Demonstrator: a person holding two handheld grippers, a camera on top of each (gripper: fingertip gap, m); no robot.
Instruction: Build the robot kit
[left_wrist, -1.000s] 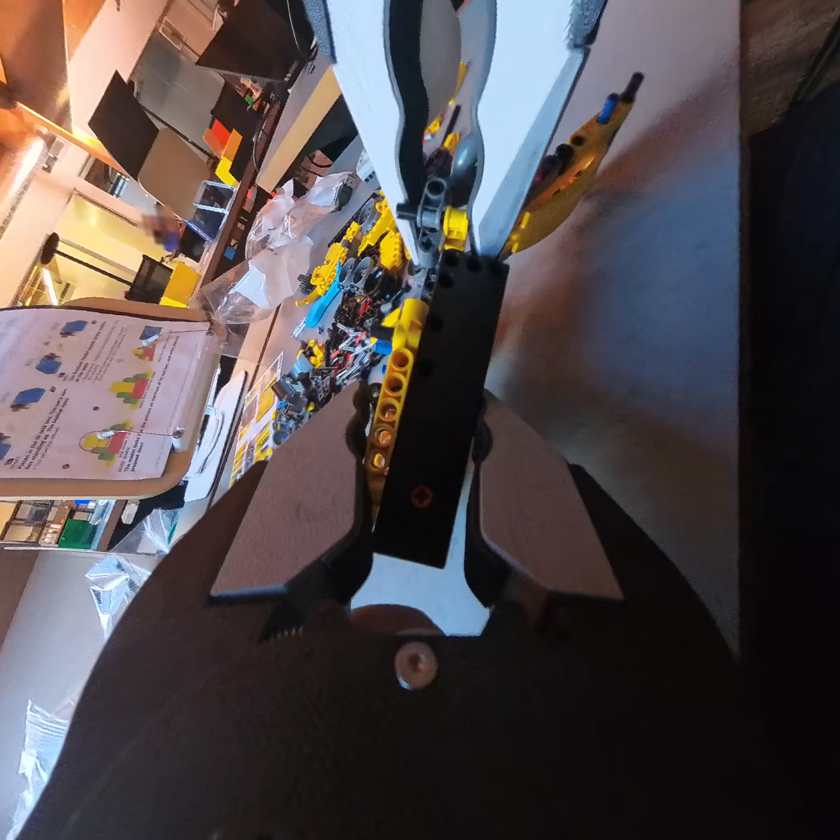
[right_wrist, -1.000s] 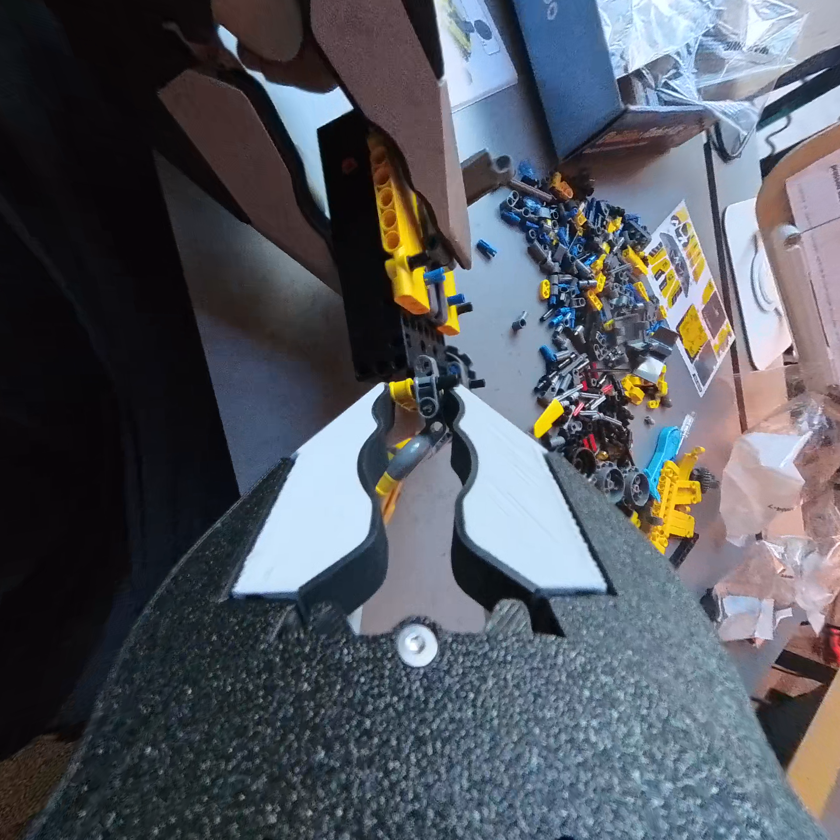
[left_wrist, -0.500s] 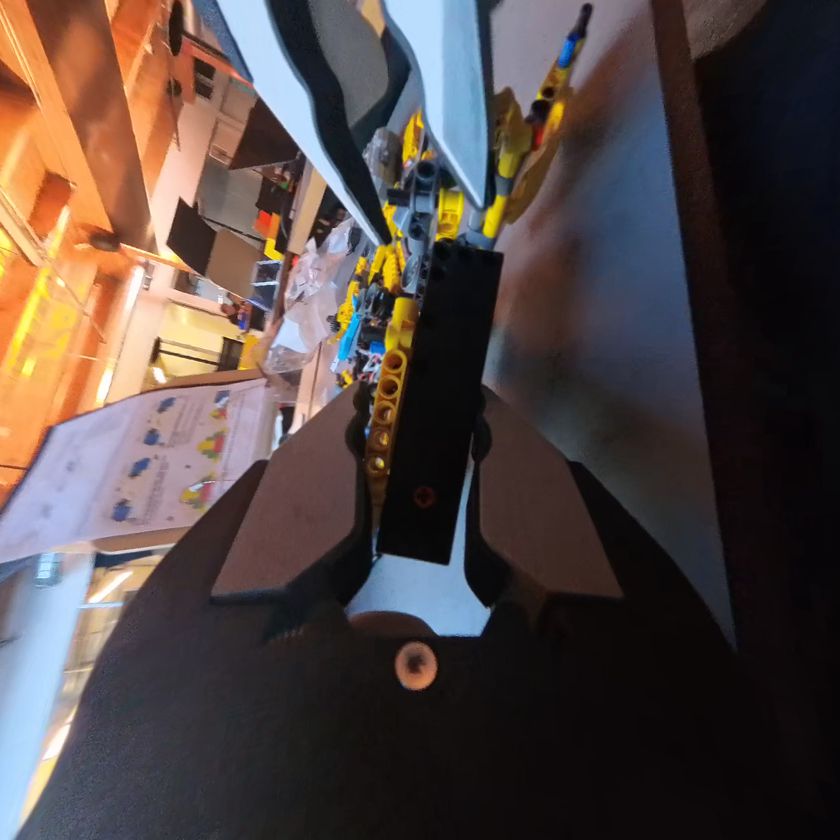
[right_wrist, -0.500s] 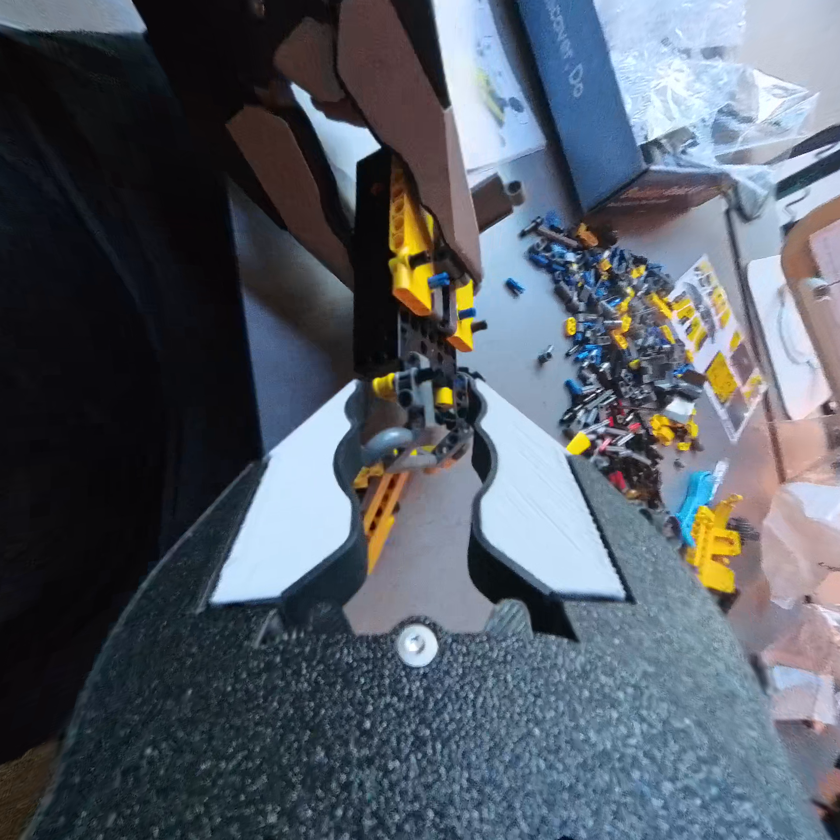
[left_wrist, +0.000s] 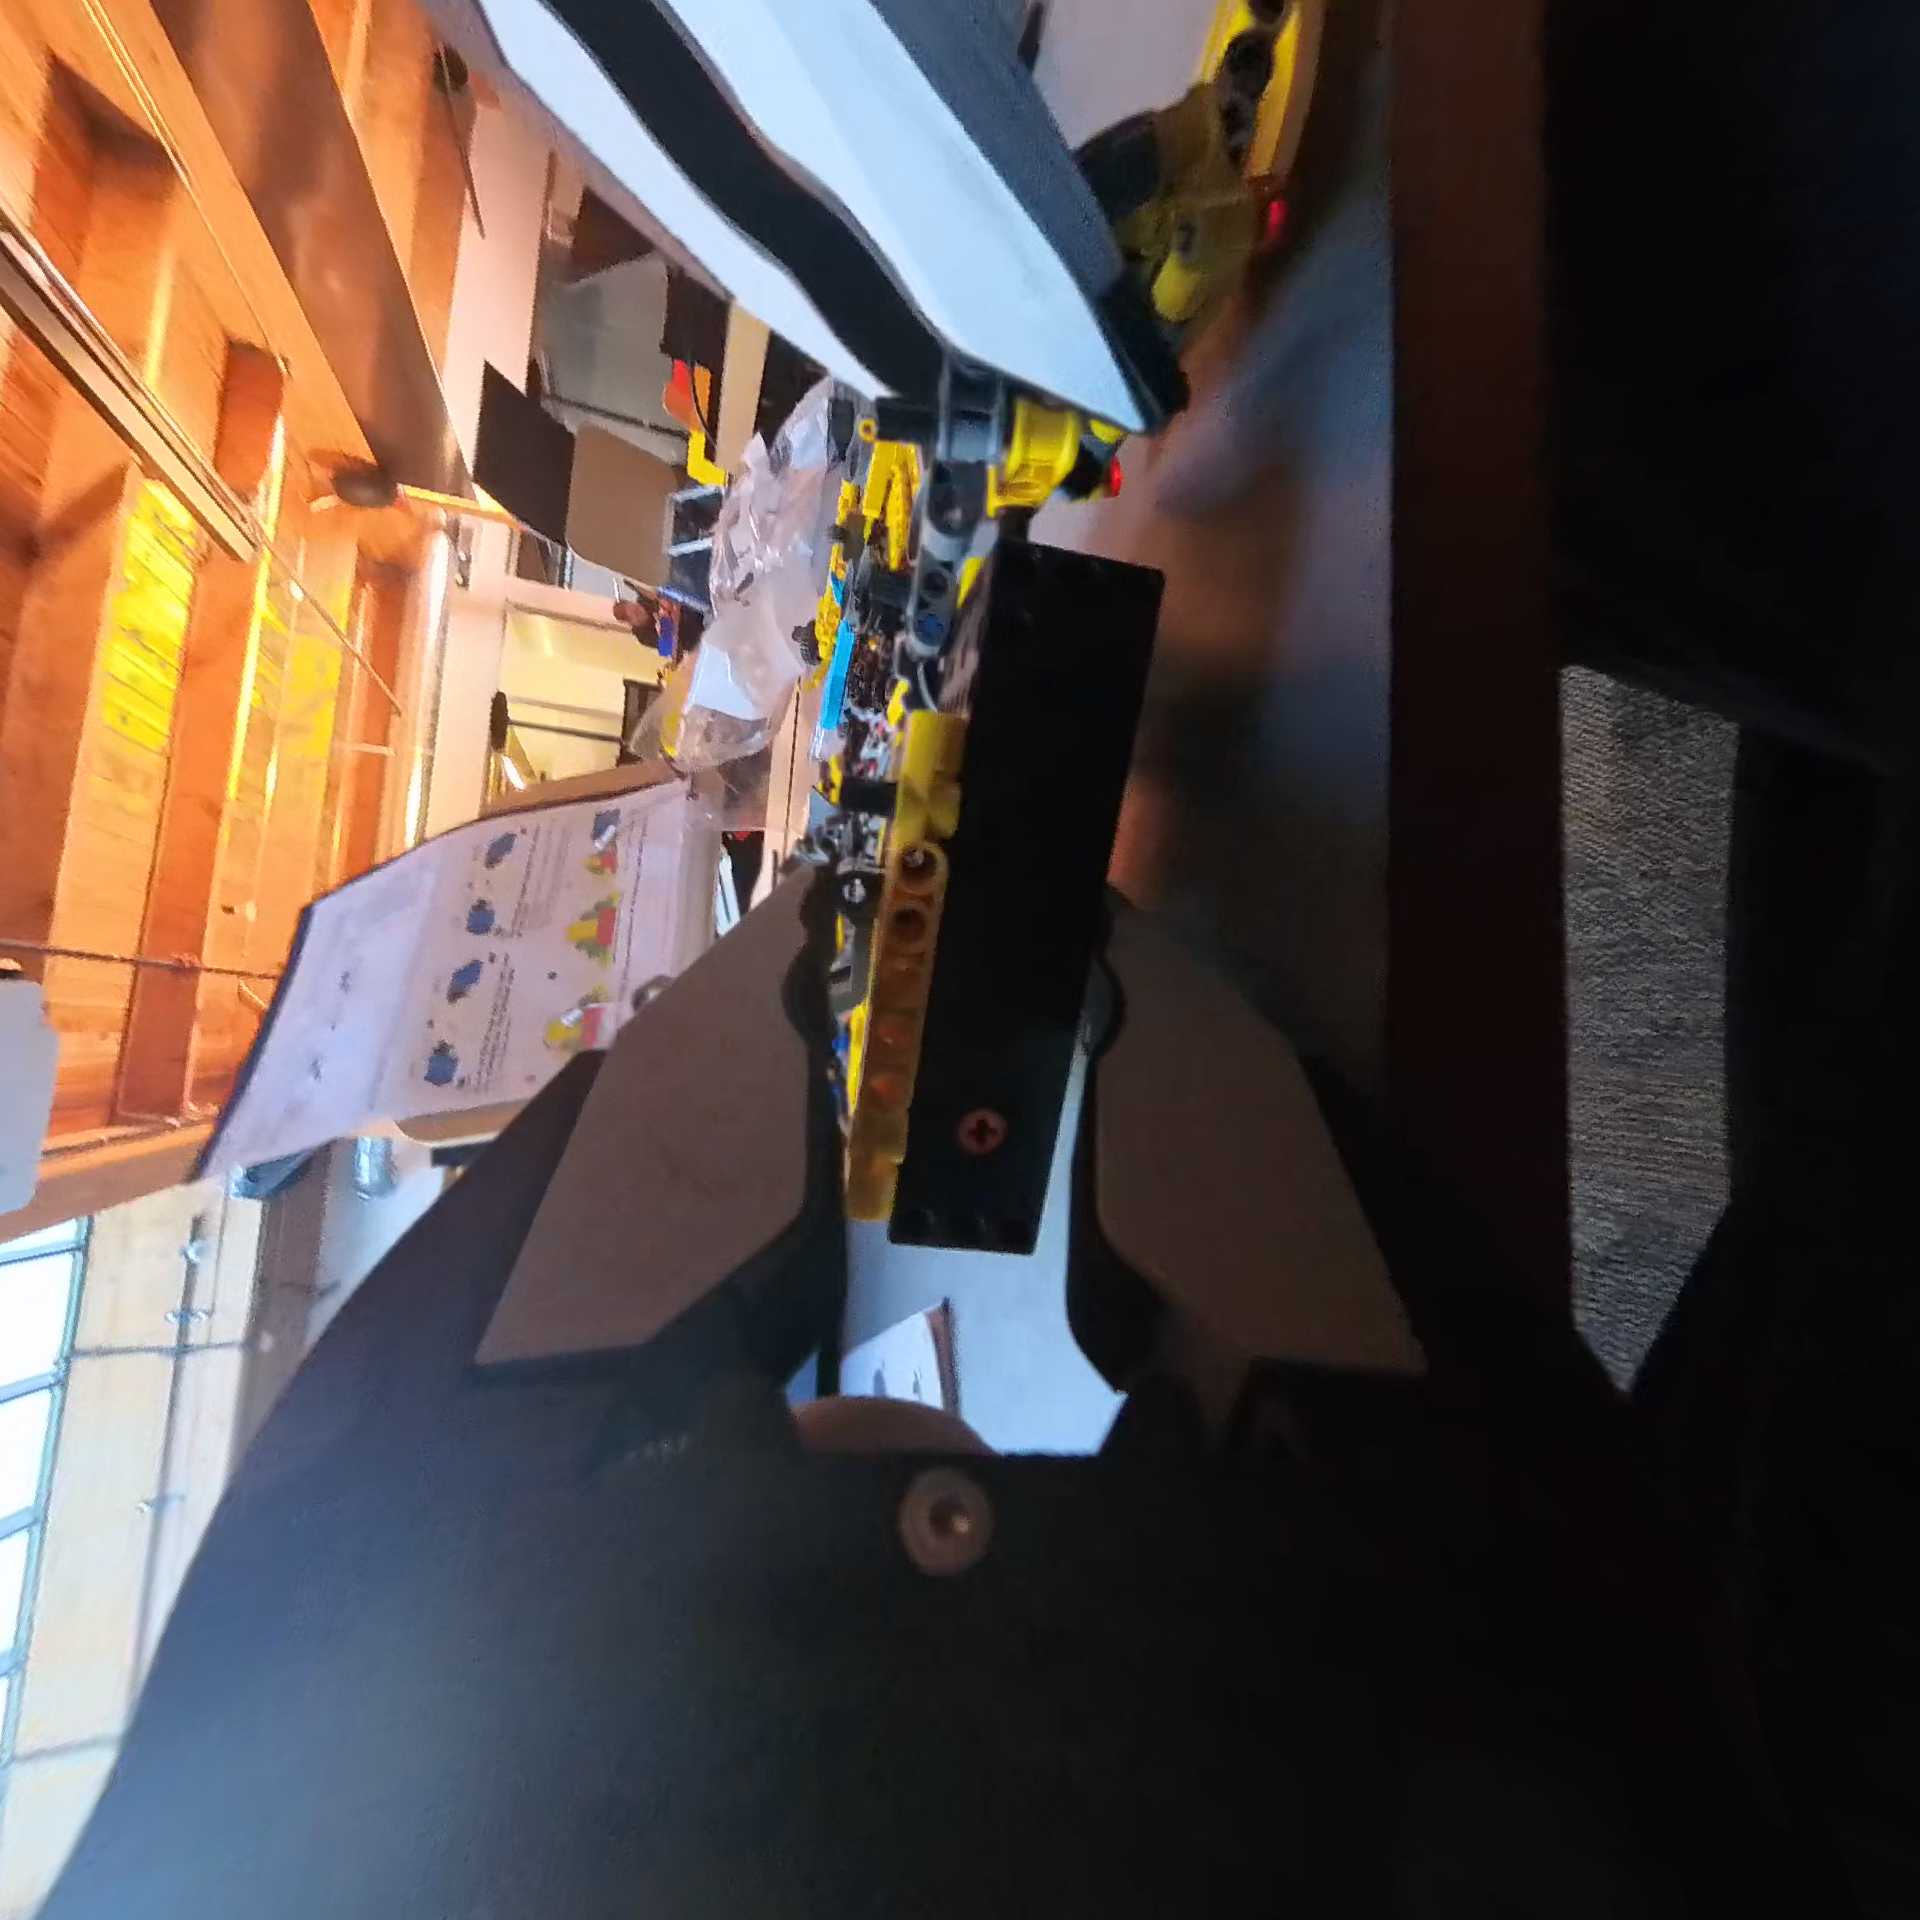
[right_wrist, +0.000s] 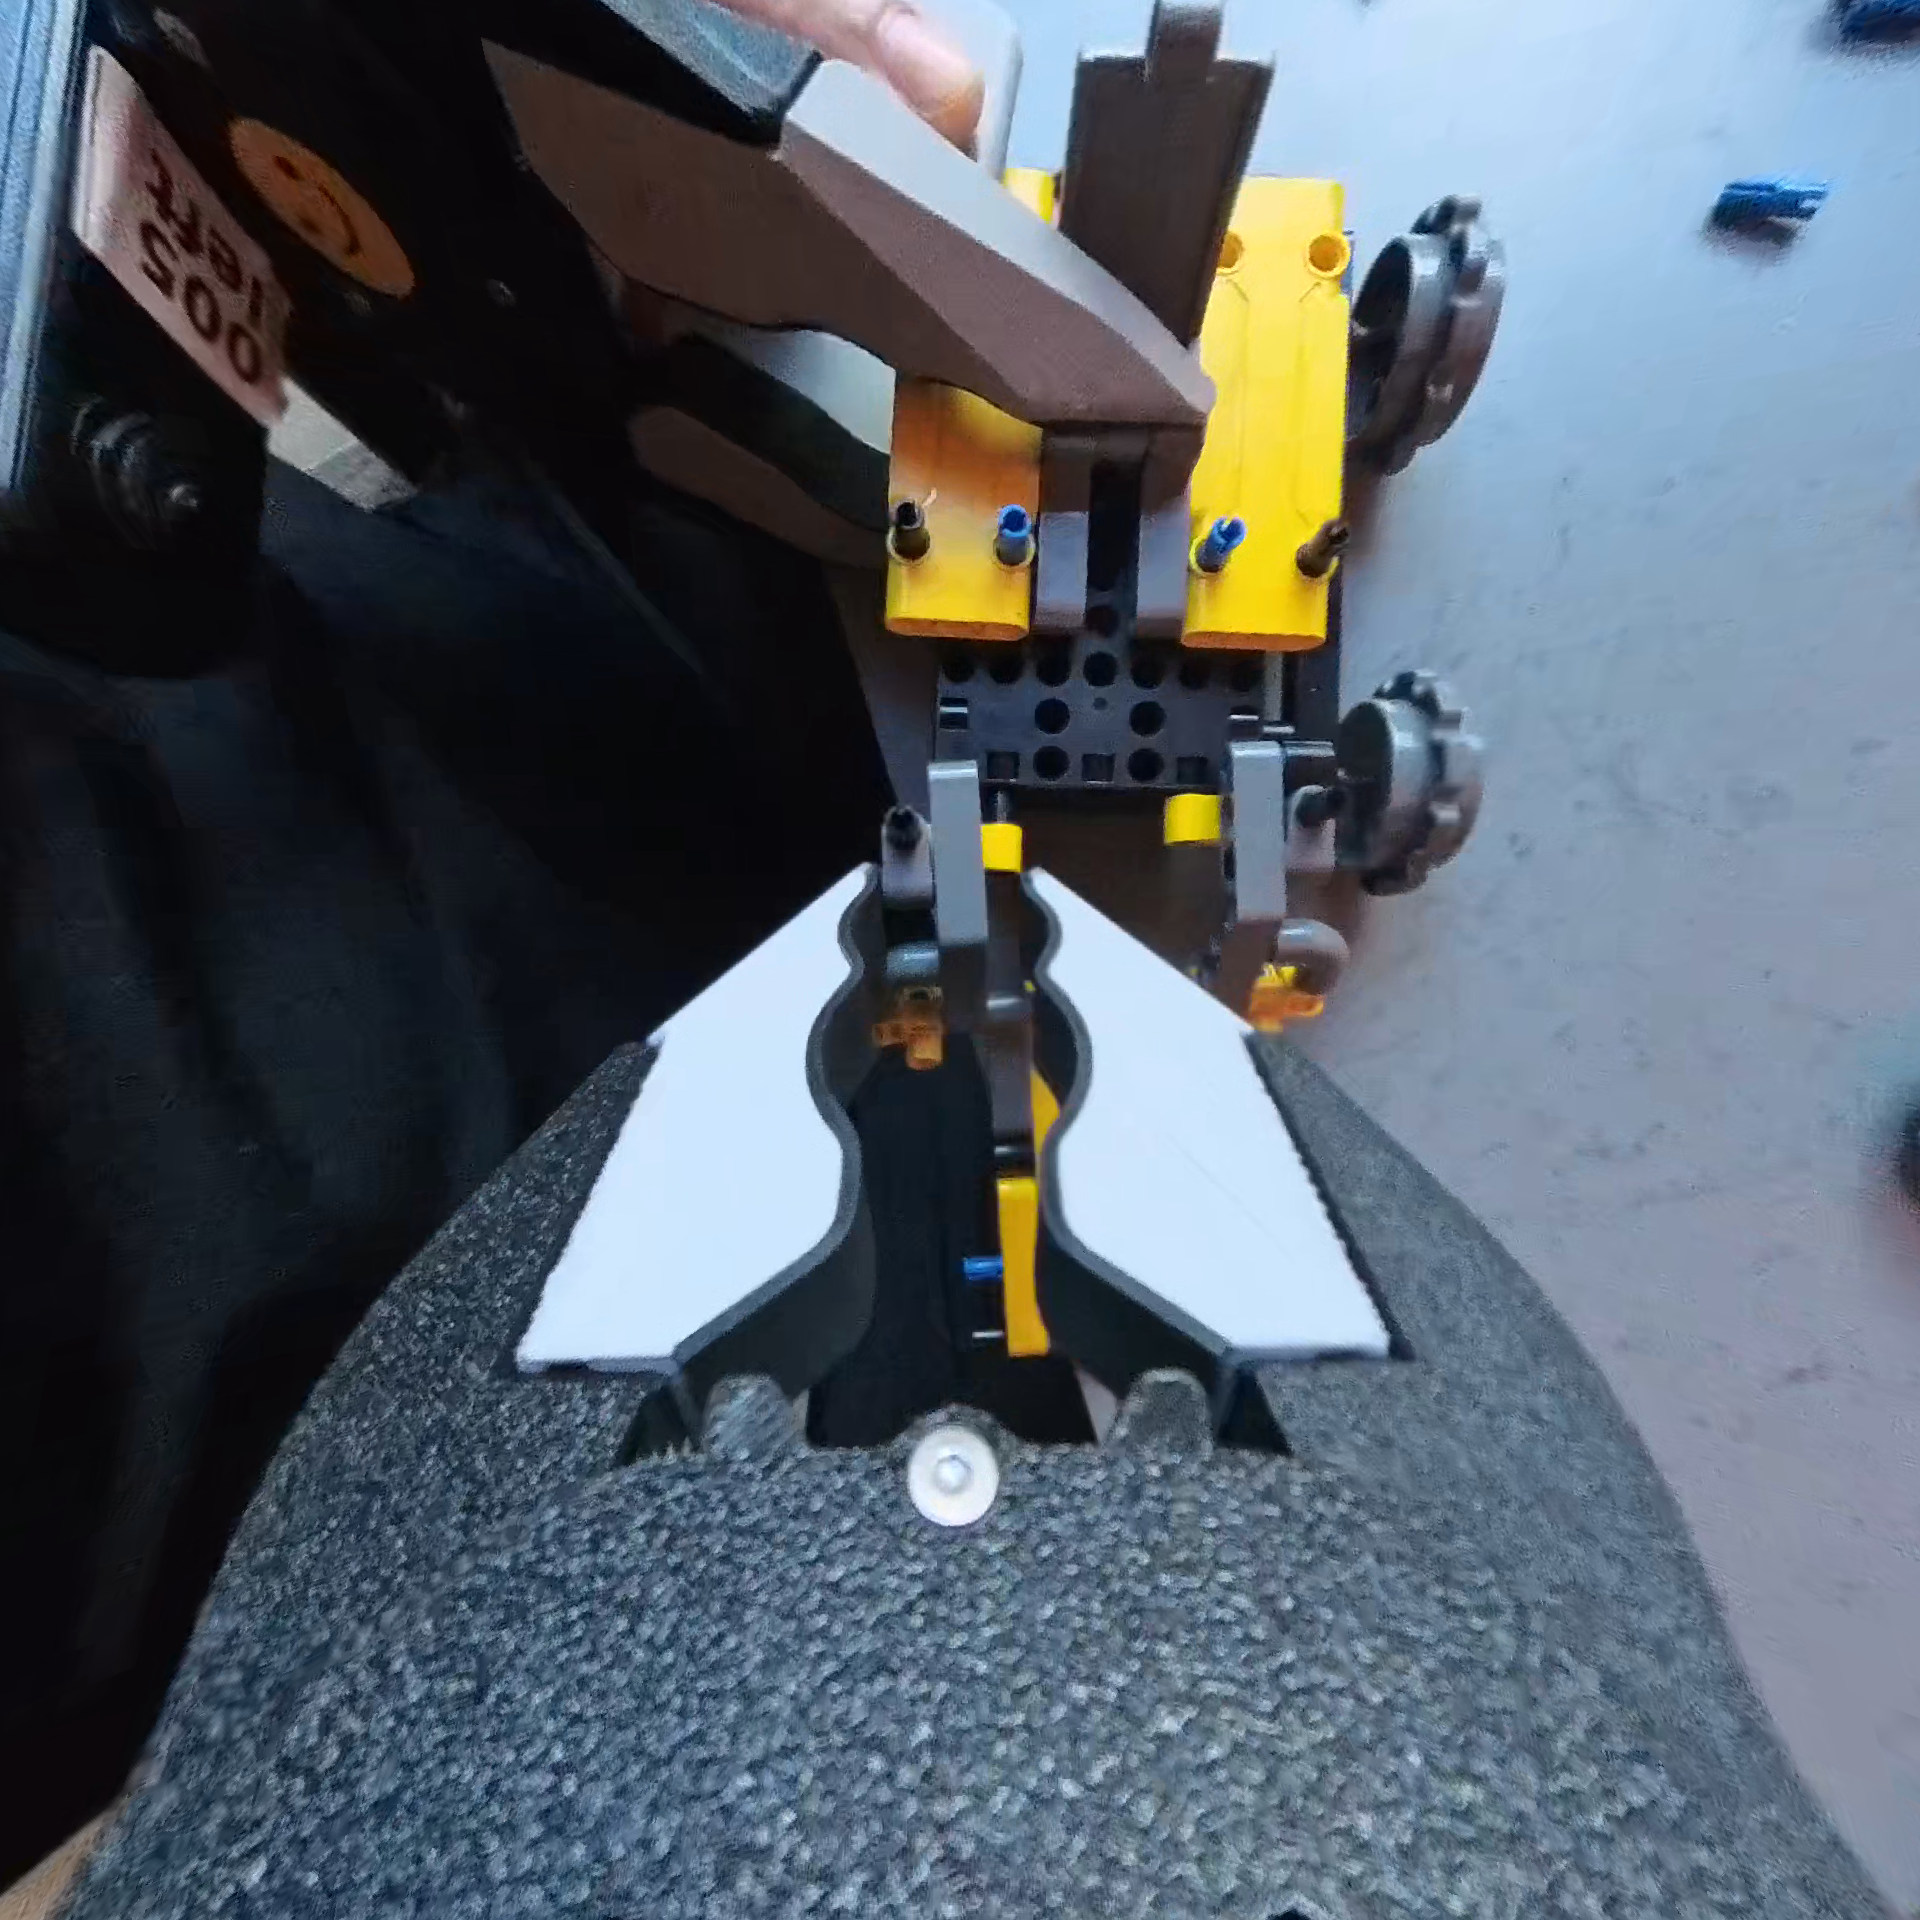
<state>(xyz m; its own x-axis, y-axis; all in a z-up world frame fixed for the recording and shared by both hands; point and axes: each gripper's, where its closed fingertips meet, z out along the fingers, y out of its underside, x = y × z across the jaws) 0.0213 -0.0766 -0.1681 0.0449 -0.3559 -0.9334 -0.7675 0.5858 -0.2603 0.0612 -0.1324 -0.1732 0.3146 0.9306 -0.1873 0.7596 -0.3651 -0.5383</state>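
A black and yellow brick model (left_wrist: 1039, 831) is held between both grippers above the grey table (right_wrist: 1662, 935). My left gripper (left_wrist: 961, 925), with brown pads, is shut on the model's black plate and yellow beam. My right gripper (right_wrist: 951, 883), with white pads, is shut on a grey link arm at the model's (right_wrist: 1091, 717) other end. Two grey gears (right_wrist: 1423, 322) sit on the model's right side. The left gripper (right_wrist: 1117, 457) shows at the top of the right wrist view, and the right gripper (left_wrist: 1029, 400) at the top of the left wrist view.
A pile of loose bricks (left_wrist: 862, 582) and plastic bags (left_wrist: 748, 540) lie farther along the table. An instruction sheet on a stand (left_wrist: 488, 987) stands at the left. A blue pin (right_wrist: 1766, 203) lies on the table. A person's fingertip (right_wrist: 894, 52) shows at the top. Across from one pair of fingers to the other is roughly 7 cm. Measured from the fingertips, the blue pin (right_wrist: 1766, 203) is 12 cm or so from the left gripper and 20 cm from the right.
Both grippers kept their hold while the model turned. The right wrist view now looks down on the model's face, and the brick pile has left that view. The left wrist view tilted further.
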